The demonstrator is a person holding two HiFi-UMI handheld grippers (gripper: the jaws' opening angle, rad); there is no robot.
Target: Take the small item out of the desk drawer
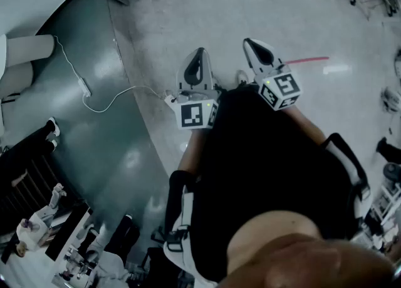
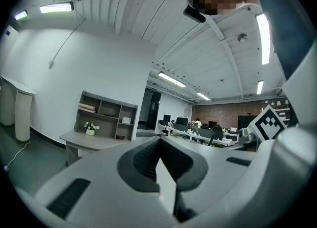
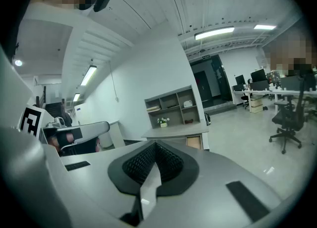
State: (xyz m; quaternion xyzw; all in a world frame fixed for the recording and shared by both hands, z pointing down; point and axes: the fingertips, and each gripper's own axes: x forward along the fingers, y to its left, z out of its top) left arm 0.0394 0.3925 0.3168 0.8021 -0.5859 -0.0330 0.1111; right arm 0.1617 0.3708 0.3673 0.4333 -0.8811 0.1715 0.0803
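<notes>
In the head view both grippers are held up in front of the person's dark torso, above the pale floor. My left gripper point(image 1: 196, 58) and my right gripper point(image 1: 255, 47) point away from the body, jaws together and nothing between them. The left gripper view shows its jaws point(image 2: 159, 148) meeting in a closed point. The right gripper view shows the same for its own point(image 3: 154, 150). A grey desk with an open shelf unit on top point(image 3: 176, 131) stands some way off by the white wall, also seen in the left gripper view point(image 2: 96, 139). A wood-coloured front point(image 3: 194, 142) sits under its top. No small item shows.
A white cable with a power strip point(image 1: 84, 86) runs over the green floor patch point(image 1: 106, 143). A red line point(image 1: 307, 60) marks the pale floor. An office chair point(image 3: 286, 118) and rows of desks point(image 2: 203, 134) stand further off. People sit at the head view's lower left point(image 1: 37, 224).
</notes>
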